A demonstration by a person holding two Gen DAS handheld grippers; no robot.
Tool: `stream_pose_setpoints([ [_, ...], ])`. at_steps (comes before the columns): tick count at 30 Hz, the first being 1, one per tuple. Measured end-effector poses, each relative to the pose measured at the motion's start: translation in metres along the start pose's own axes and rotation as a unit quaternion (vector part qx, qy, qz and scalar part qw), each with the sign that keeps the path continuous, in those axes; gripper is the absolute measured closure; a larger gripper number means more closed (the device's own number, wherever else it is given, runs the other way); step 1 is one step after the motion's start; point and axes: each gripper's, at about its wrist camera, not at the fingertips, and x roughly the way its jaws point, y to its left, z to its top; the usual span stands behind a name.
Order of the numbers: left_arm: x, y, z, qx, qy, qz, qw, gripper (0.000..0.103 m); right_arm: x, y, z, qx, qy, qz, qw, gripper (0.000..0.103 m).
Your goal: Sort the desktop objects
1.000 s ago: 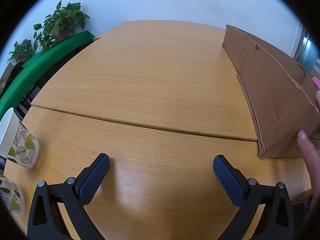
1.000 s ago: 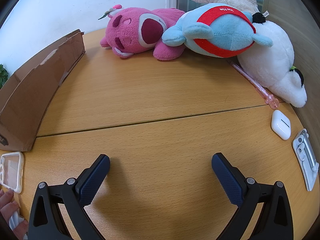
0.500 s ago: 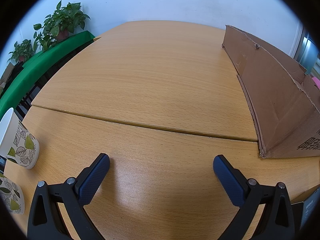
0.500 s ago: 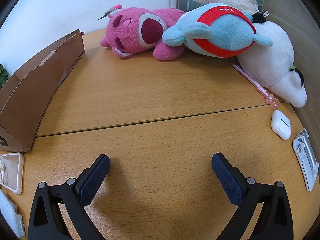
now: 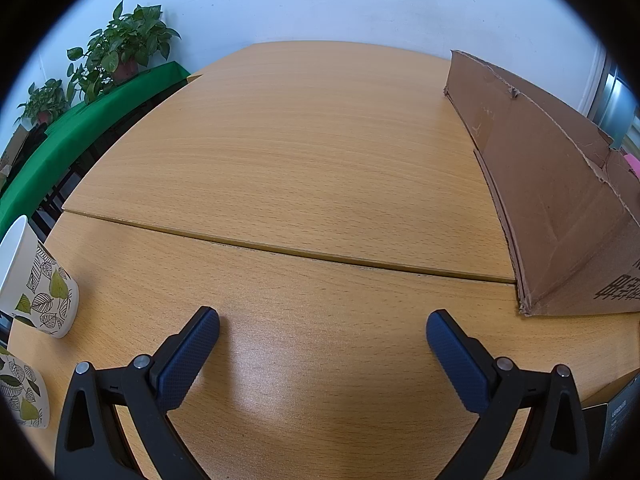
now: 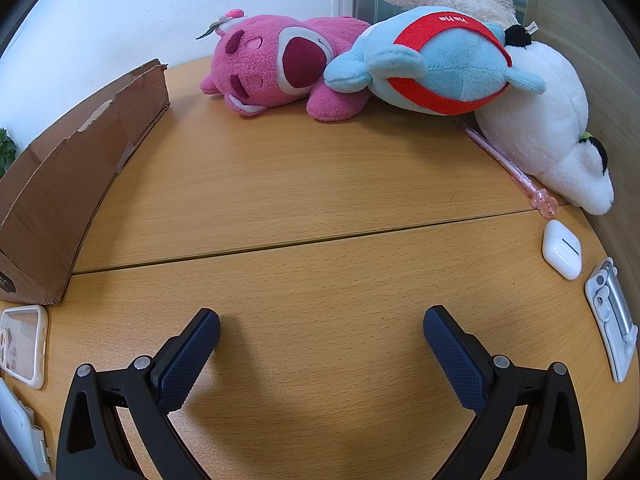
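Both wide open, holding nothing — left gripper [image 5: 322,326] and right gripper [image 6: 321,324], low over the wooden table [image 6: 312,184]. A second ago, a hand by the cardboard box [image 5: 560,200] and near the clear phone case [image 6: 22,344]; gone now. So probably just set up, sorting not yet begun.

Lots to sort: phone case just beside the box corner, white earbud case [image 6: 562,249] and grey phone stand [image 6: 612,326] far right, pink pen [image 6: 508,164] tucked against the white plush [image 6: 548,120]. Pink plush [image 6: 280,68] and blue plush [image 6: 436,64] at the back. Two leaf cups [image 5: 40,284] far left. Nothing picked up yet.
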Motion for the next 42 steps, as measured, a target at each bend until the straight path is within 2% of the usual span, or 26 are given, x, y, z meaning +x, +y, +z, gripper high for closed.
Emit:
stream_pose_setpoints([
  [21, 0.000, -0.001, 0.000, 0.001, 0.000, 0.000, 1.0000, 0.000, 0.000, 0.000, 0.000, 0.001, 0.000, -0.001, 1.000, 0.000],
  [28, -0.007, -0.001, -0.005, 0.002, -0.006, 0.003, 1.0000, 0.000, -0.002, 0.004, 0.000, 0.020, -0.001, -0.015, 1.000, 0.000],
  [31, -0.037, 0.003, -0.008, -0.011, -0.058, 0.022, 0.9980, 0.000, -0.002, 0.002, -0.004, 0.016, 0.001, -0.011, 1.000, 0.000],
  [33, -0.068, 0.002, -0.010, -0.017, -0.094, 0.020, 0.9952, 0.000, -0.004, 0.004, -0.005, 0.013, 0.014, -0.010, 1.000, 0.000],
  [35, -0.106, -0.001, -0.010, -0.017, -0.138, 0.014, 0.9902, 0.000, -0.011, 0.008, -0.011, 0.019, 0.009, -0.020, 1.000, 0.000],
  [39, -0.178, -0.021, -0.011, 0.008, -0.220, 0.001, 0.9755, 0.000, -0.060, 0.040, -0.024, -0.025, -0.061, -0.028, 0.997, 0.000],
  [42, -0.213, -0.047, -0.015, 0.041, -0.253, -0.031, 0.9661, 0.000, -0.112, 0.073, -0.027, -0.053, -0.121, 0.004, 0.991, 0.000],
])
